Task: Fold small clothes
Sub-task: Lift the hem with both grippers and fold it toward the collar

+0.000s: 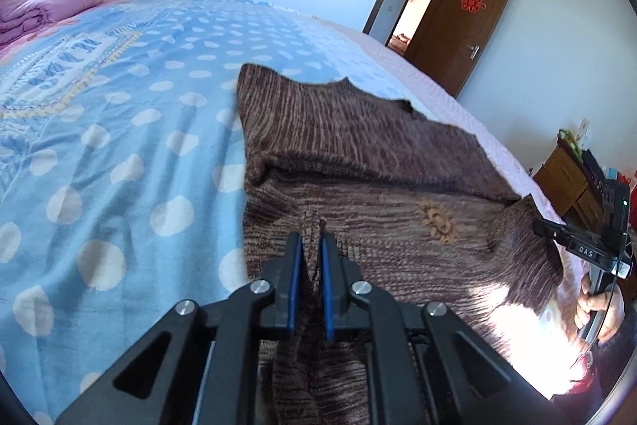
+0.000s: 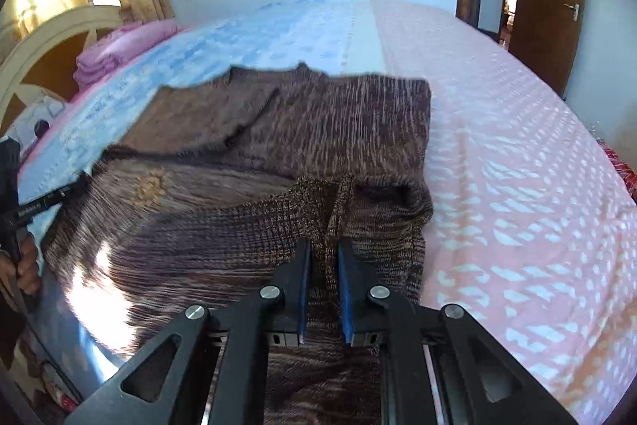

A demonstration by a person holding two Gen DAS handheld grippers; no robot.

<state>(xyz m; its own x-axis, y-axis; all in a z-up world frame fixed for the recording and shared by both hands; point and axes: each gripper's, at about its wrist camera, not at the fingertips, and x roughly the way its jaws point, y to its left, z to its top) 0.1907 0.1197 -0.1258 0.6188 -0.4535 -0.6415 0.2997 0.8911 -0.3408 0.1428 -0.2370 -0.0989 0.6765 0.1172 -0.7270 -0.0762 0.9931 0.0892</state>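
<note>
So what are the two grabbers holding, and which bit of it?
Both hold the brown sweater. The left gripper pinches a bunched fold at its near edge on the left side; the right gripper pinches a fold at its near right edge.

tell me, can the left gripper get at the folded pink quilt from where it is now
Probably not: the left gripper is shut on the brown sweater, and the pink quilt lies at the far end of the bed.

The sweater lies on the bed, with the left gripper at its 6 o'clock edge in the left wrist view and the right gripper at its 6 o'clock edge in the right wrist view. A folded quilt sits on the bed toward 10 o'clock of the sweater. The door stands beyond the bed at 1 o'clock, and a cabinet stands beside the bed at 3 o'clock.
</note>
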